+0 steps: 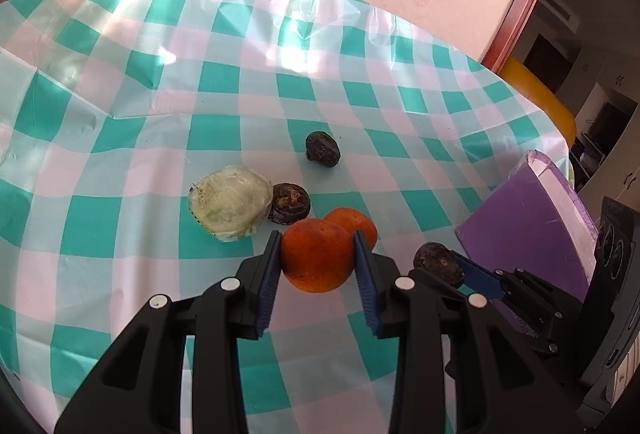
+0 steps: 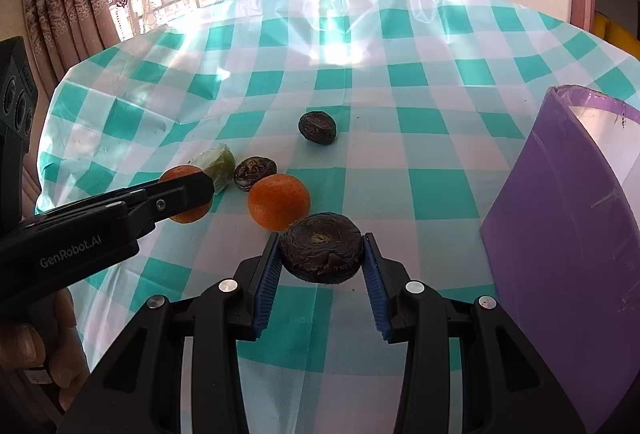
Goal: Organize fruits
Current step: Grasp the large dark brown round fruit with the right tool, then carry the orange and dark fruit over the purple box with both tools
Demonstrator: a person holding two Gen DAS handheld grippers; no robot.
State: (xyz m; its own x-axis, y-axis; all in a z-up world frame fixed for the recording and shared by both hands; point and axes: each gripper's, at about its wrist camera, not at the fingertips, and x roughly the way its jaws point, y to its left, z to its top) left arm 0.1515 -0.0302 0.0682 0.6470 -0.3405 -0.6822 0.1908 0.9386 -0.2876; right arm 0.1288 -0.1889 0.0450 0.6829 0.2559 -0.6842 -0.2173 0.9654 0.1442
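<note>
My left gripper (image 1: 316, 236) is shut on an orange (image 1: 316, 258), held just above the checked cloth. A second orange (image 1: 356, 224) lies right behind it. In the right wrist view my right gripper (image 2: 322, 238) is shut on a dark wrinkled fruit (image 2: 322, 254). The loose orange (image 2: 279, 201) lies just beyond it, and the left gripper (image 2: 188, 194) with its orange (image 2: 180, 174) is at the left. Two more dark fruits (image 1: 289, 204) (image 1: 323, 149) rest on the cloth. A pale green wrapped item (image 1: 230, 202) touches the nearer one.
A purple box (image 2: 560, 234) stands at the right, close to the right gripper. The green and white checked tablecloth (image 2: 440, 190) covers a round table, its far edge near the wall and curtains. A hand (image 2: 24, 346) holds the left gripper. A yellow seat (image 1: 540, 94) stands beyond the table's right edge.
</note>
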